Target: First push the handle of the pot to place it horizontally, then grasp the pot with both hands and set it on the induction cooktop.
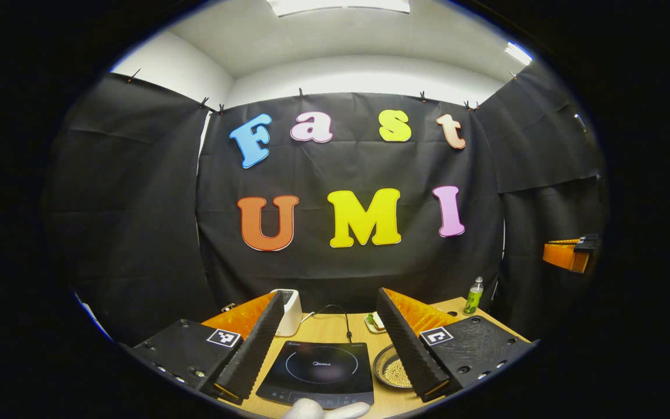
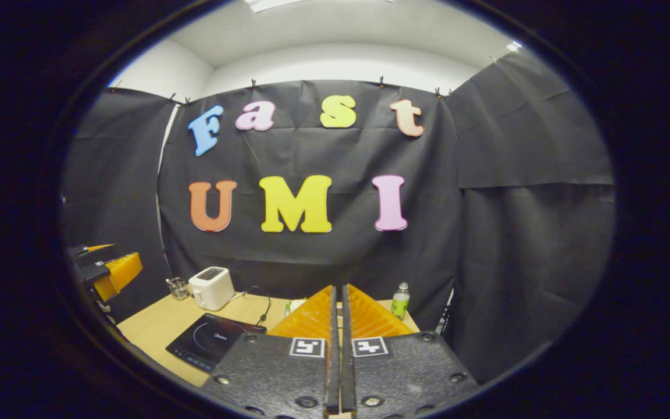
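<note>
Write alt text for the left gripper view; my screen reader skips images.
The left gripper, fingers spread open, hangs above a black induction cooktop on a wooden table, with a dish of pale beads beside it and a white toaster behind.

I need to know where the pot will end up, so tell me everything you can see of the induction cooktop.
The induction cooktop is a flat, black, glossy slab with rounded corners, lying level on the wooden table. A thin ring marks its single cooking zone, with a small logo inside; a row of touch controls runs along its near edge. Nothing stands on it. A black cable trails on the table behind it. A white toaster stands behind its left corner, and a dish of small beads sits just to its right, apart from it.
</note>
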The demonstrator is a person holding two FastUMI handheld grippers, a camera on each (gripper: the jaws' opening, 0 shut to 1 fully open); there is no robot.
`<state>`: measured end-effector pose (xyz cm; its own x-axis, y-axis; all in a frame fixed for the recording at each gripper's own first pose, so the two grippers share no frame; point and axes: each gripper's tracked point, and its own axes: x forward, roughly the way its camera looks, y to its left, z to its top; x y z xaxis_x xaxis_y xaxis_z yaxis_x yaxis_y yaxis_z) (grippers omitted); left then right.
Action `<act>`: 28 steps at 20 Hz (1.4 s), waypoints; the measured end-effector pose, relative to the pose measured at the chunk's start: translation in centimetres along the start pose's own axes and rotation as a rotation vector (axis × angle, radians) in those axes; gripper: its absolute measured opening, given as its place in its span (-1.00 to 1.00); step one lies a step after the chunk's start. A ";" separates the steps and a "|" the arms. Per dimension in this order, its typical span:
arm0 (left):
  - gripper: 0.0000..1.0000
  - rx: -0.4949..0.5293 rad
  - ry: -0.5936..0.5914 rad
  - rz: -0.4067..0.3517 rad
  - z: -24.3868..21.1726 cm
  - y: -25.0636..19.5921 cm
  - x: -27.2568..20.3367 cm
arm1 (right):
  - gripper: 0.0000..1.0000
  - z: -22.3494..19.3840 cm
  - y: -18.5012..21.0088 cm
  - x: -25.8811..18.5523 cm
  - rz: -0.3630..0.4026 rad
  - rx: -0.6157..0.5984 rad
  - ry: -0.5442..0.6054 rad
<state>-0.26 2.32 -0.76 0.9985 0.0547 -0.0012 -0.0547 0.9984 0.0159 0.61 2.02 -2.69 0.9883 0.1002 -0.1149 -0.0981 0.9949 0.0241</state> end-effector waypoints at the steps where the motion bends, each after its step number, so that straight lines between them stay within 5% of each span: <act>1: 0.92 -0.005 0.002 0.000 -0.2 0.1 -0.1 | -0.98 -0.6 0.6 0.3 0.022 0.015 0.024; 9: 0.92 -0.015 0.020 0.030 -1.2 1.2 -0.2 | -0.99 -6.7 6.8 2.8 0.191 0.014 0.175; 15: 0.92 -0.020 0.045 0.065 -2.4 2.6 -0.6 | -0.93 -15.5 12.2 4.4 0.317 -0.005 0.357; 28: 0.92 -0.016 0.076 0.119 -3.3 4.8 -1.0 | -0.93 -33.2 15.0 3.9 0.362 -0.056 0.732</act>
<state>-1.57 7.09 -4.00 0.9819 0.1732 -0.0764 -0.1733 0.9849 0.0046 -0.88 17.76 -35.75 0.5692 0.3794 -0.7295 -0.4216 0.8964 0.1372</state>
